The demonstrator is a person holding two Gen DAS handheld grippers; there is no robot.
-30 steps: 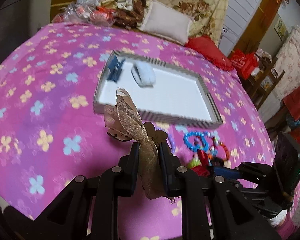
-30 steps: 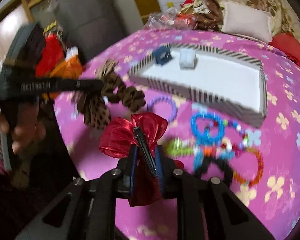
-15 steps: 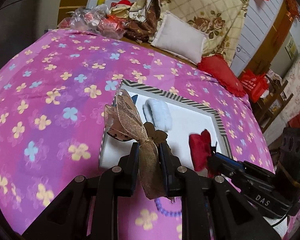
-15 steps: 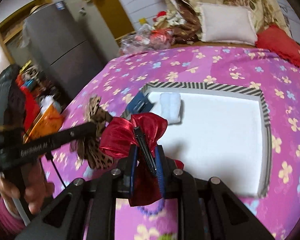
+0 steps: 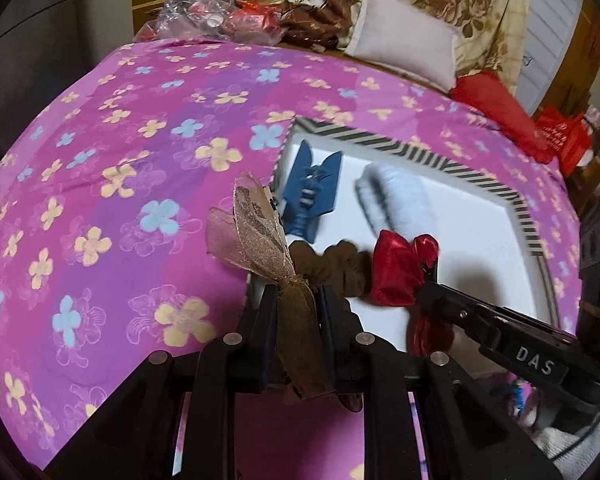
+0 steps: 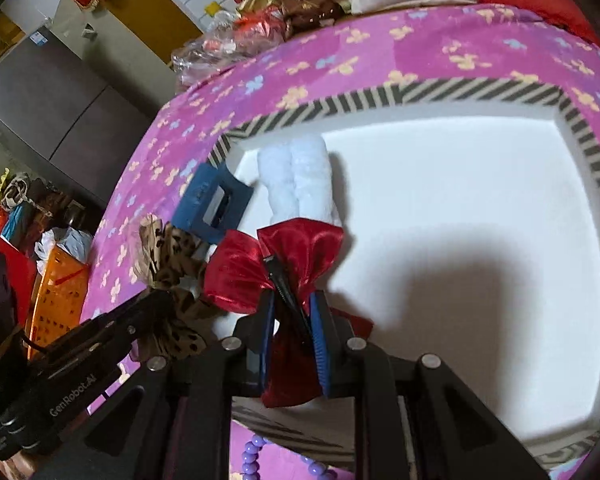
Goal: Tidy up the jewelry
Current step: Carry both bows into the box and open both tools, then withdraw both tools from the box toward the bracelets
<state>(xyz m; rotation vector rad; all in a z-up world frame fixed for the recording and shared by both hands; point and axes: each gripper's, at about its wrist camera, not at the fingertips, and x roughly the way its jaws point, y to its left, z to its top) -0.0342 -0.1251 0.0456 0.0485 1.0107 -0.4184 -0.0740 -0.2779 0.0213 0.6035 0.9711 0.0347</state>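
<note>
We see soft indoor light, a dark shadow on the white tray (image 6: 440, 216), fisheye-bent edges, slight blur.

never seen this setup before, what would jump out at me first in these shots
Two bows pinched side by side: the left gripper holds a sheer brown leopard-print bow, the right gripper a shiny red satin bow, both over the near left corner of the striped-rim white tray. Inside the tray lie a blue claw clip and a fluffy white hair clip.

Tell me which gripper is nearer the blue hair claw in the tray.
Left. The left gripper, clamping the brown bow, sits just short of the blue hair claw; the right gripper, holding the red bow, is farther right.
</note>
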